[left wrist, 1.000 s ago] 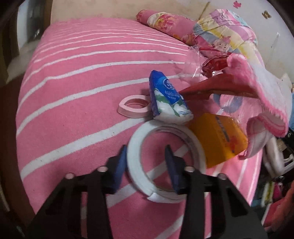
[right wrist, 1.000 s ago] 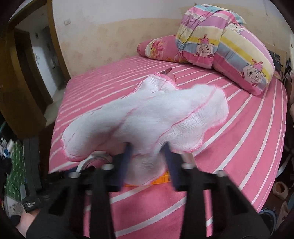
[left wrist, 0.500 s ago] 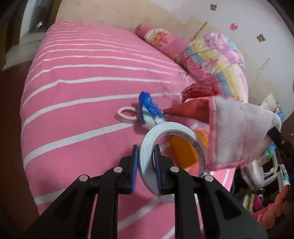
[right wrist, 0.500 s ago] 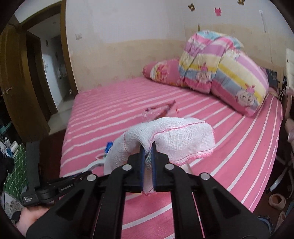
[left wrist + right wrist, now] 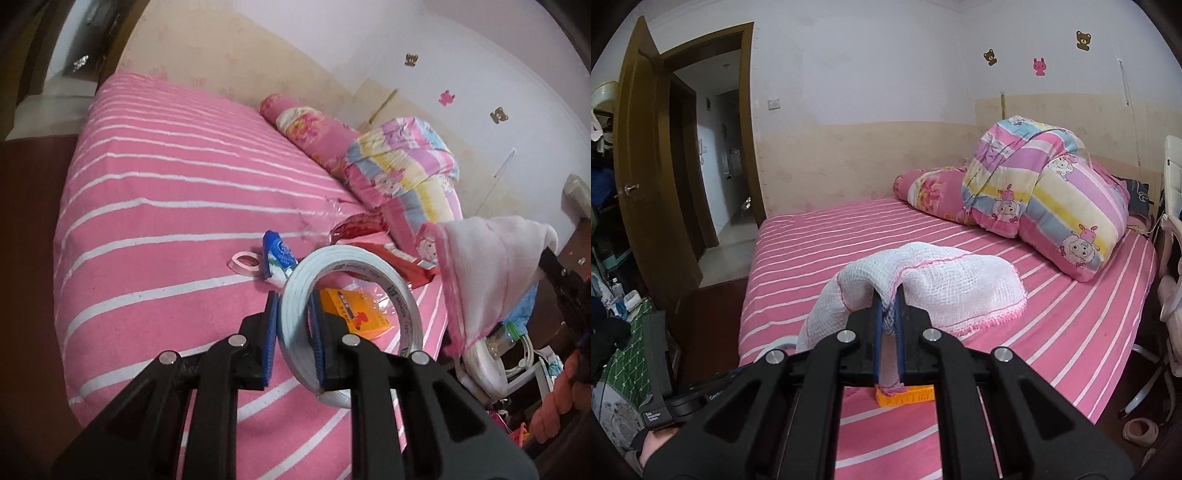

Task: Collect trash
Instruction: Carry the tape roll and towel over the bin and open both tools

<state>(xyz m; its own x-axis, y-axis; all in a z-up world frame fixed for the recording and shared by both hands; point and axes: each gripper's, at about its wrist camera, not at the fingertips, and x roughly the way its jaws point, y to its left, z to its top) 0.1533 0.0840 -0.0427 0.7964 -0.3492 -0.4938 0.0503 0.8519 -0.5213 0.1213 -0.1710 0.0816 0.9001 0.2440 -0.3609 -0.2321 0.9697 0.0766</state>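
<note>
My left gripper (image 5: 293, 332) is shut on a white tape roll (image 5: 369, 266) and holds it upright above the pink striped bed (image 5: 166, 229). My right gripper (image 5: 889, 314) is shut on a white gauze cloth with pink trim (image 5: 945, 284), which hangs over its fingers; the cloth also shows in the left wrist view (image 5: 487, 273). On the bed lie a blue and white wrapper (image 5: 277, 258), a small pink tape ring (image 5: 243, 261), an orange pack (image 5: 351, 314), a red packet (image 5: 402, 262) and clear plastic (image 5: 325, 218).
A folded cartoon quilt (image 5: 1045, 199) and a pink pillow (image 5: 931, 192) sit at the head of the bed. An open brown door (image 5: 646, 177) is at the left. Clutter and a white stool (image 5: 491, 362) stand beside the bed.
My left gripper closed on the tape roll and lifted it off the bed. My right gripper closed on the cloth and raised it higher.
</note>
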